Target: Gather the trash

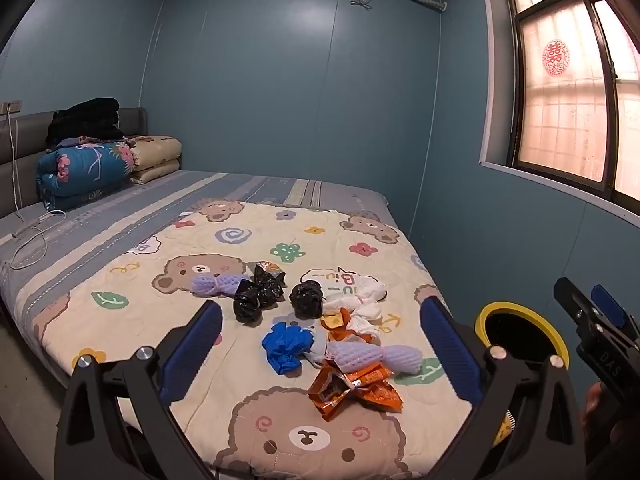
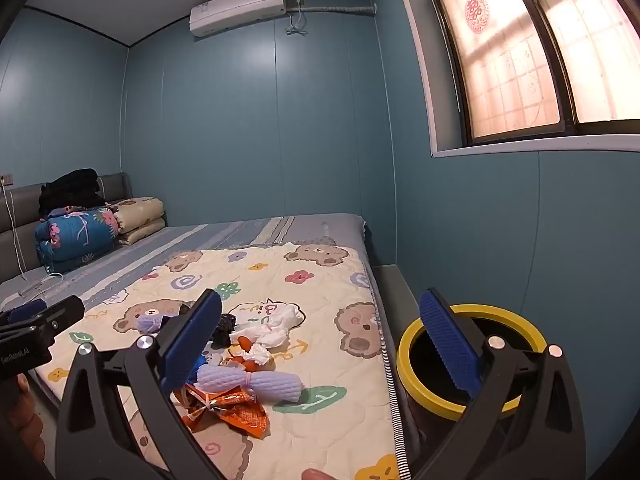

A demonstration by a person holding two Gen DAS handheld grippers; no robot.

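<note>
Orange wrapper (image 1: 352, 388) lies between wide left jaws.

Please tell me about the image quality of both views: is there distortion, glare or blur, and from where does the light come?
Left wrist view: strong fisheye bending, so the window frame curves; its panes glow overexposed pink; the trash on the quilt stays sharp; corners go dark. Right wrist view: same curvature at the wall edges; window is the bright light source; the yellow-rimmed bin is clear, its inside black.
</note>
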